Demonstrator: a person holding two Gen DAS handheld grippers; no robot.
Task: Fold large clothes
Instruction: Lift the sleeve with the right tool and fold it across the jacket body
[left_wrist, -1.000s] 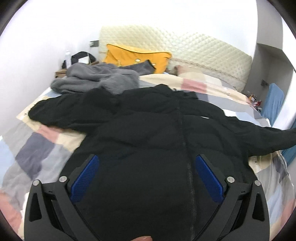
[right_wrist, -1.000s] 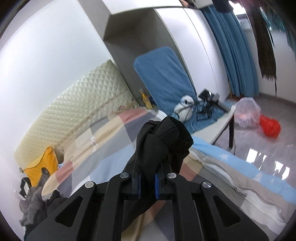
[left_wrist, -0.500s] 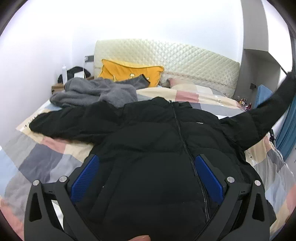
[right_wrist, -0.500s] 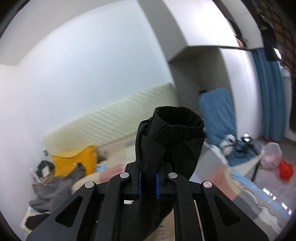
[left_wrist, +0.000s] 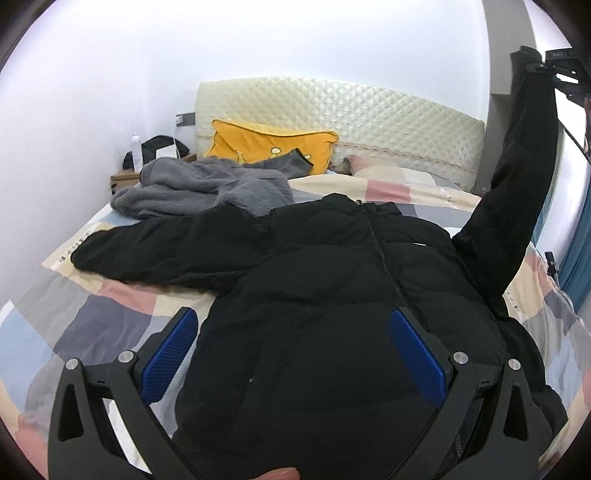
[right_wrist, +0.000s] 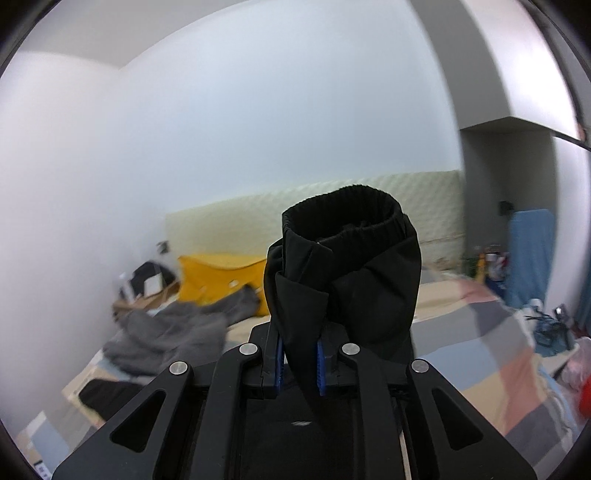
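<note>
black tool (left_wrist: 291, 343), blue pads (left_wrist: 168, 356), silver screws
</note>
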